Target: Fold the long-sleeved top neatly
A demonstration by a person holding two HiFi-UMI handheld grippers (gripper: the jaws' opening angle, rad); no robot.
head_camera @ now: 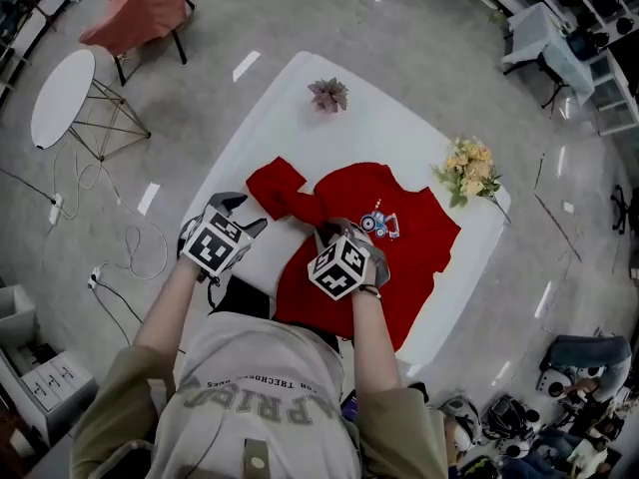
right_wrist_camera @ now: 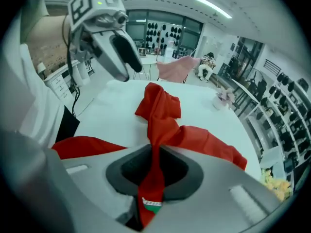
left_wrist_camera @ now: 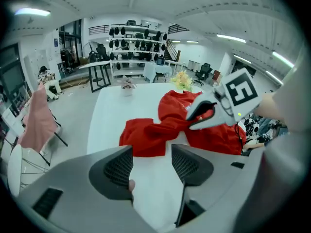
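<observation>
A red long-sleeved top [head_camera: 414,242] lies crumpled on the white table [head_camera: 300,98], one sleeve [head_camera: 280,190] bunched toward the left. My right gripper [head_camera: 334,230] sits over the top's near-left part. In the right gripper view it [right_wrist_camera: 154,171] is shut on a pinched fold of the red fabric [right_wrist_camera: 160,120], and a small label shows at the jaws. My left gripper [head_camera: 235,208] hovers over bare table beside the sleeve. In the left gripper view its jaws [left_wrist_camera: 151,166] stand open with nothing between them, the red sleeve [left_wrist_camera: 146,135] lies just beyond, and the right gripper [left_wrist_camera: 206,113] shows past it.
A small pink plant [head_camera: 327,95] stands at the table's far edge and a yellow bouquet [head_camera: 469,173] at its right edge. On the floor to the left are a chair with pink cloth [head_camera: 140,8], a round white side table [head_camera: 62,96] and cables.
</observation>
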